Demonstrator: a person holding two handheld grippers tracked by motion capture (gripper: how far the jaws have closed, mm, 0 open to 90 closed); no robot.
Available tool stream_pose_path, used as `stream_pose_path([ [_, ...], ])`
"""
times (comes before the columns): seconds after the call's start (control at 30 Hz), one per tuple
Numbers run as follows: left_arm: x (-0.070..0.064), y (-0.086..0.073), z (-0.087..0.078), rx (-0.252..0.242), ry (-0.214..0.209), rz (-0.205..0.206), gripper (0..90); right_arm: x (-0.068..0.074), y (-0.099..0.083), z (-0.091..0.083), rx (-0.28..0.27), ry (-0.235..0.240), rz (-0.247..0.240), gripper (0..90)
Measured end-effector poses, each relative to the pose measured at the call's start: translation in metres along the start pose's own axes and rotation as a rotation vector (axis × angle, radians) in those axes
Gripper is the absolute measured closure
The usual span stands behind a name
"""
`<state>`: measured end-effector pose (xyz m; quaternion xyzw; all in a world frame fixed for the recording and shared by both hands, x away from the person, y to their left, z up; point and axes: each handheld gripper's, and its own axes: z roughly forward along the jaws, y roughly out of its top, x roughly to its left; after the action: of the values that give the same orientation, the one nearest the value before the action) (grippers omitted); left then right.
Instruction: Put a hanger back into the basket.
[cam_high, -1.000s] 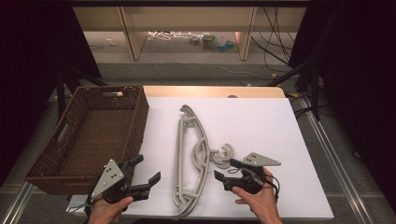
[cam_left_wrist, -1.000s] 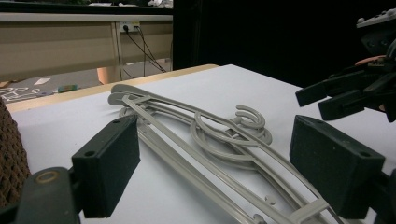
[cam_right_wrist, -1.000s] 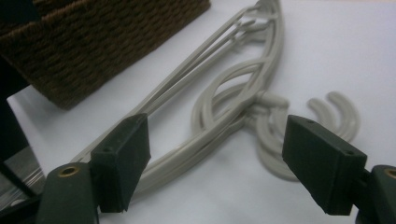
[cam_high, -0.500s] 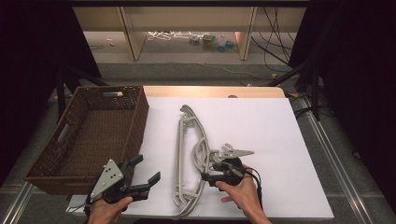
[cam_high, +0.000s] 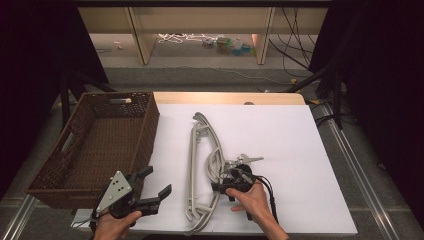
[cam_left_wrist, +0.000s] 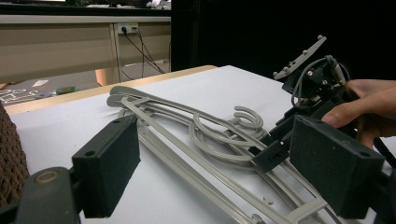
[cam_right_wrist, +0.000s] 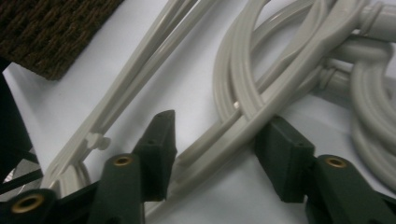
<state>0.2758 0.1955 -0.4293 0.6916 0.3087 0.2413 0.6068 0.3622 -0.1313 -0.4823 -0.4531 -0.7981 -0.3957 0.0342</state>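
Hangers (cam_high: 202, 165) of grey plastic lie stacked on the white table (cam_high: 300, 150), beside the basket (cam_high: 100, 145). They are judged light, stiff and slippery. Their curved arm is straddled, not yet clamped, by the right gripper (cam_right_wrist: 215, 154); the left gripper (cam_high: 159, 186) is held wide, empty.

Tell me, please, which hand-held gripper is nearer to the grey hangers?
The right hand-held gripper: its open jaws straddle the grey hangers. The left hand-held gripper sits apart beside the basket.
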Motion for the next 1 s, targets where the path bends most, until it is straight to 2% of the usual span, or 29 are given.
stream_pose_path([
  [0.1,0.0,0.0,0.0,0.001,0.001,0.002,16.0,-0.002,-0.001,-0.001,-0.019,0.02,0.049,57.8],
  [0.13,0.0,0.0,0.0,0.001,0.001,0.002,16.0,-0.003,-0.001,0.0,-0.027,0.022,0.04,58.2],
  [0.27,0.0,0.0,0.0,0.001,0.0,0.004,16.0,-0.002,-0.001,-0.002,-0.037,0.018,0.075,59.7],
  [0.43,0.0,0.0,0.0,0.003,0.001,0.003,16.1,-0.002,0.0,-0.005,-0.073,0.012,0.087,61.5],
  [0.5,0.001,0.0,0.0,0.002,0.001,0.003,16.1,-0.003,0.001,-0.007,-0.092,0.014,0.115,62.4],
  [0.53,0.001,0.0,0.0,0.003,0.001,0.005,16.0,-0.003,0.0,-0.007,-0.118,0.028,0.162,63.4],
  [0.57,0.001,0.0,0.0,0.003,0.002,-0.004,16.0,-0.003,0.0,-0.007,-0.118,0.028,0.162,63.4],
  [0.63,0.0,0.0,0.0,0.001,0.003,-0.008,16.1,-0.005,-0.001,-0.008,-0.166,0.049,0.196,64.7],
  [0.67,0.001,0.0,-0.001,-0.001,0.003,-0.001,16.1,-0.005,-0.001,-0.008,-0.166,0.049,0.196,64.7],
  [0.73,0.001,0.0,-0.001,-0.002,0.005,-0.011,16.1,-0.007,0.0,-0.013,-0.2,0.049,0.208,65.8],
  [0.77,0.002,0.0,-0.001,-0.006,0.0,0.002,16.1,-0.007,0.0,-0.013,-0.2,0.049,0.208,65.8],
  [0.8,0.001,-0.001,0.0,-0.014,-0.005,-0.013,16.0,-0.009,0.001,-0.016,-0.222,0.039,0.222,67.0],
  [0.9,0.002,0.0,-0.001,0.0,0.005,0.003,16.0,-0.013,0.002,-0.019,-0.231,0.044,0.24,67.8],
  [0.97,0.001,0.0,-0.001,0.0,0.008,-0.004,16.1,-0.017,0.003,-0.02,-0.232,0.036,0.245,68.7],
  [1.0,0.001,0.0,-0.001,0.004,0.006,0.013,16.1,-0.02,0.002,-0.021,-0.231,0.04,0.254,69.4],
])
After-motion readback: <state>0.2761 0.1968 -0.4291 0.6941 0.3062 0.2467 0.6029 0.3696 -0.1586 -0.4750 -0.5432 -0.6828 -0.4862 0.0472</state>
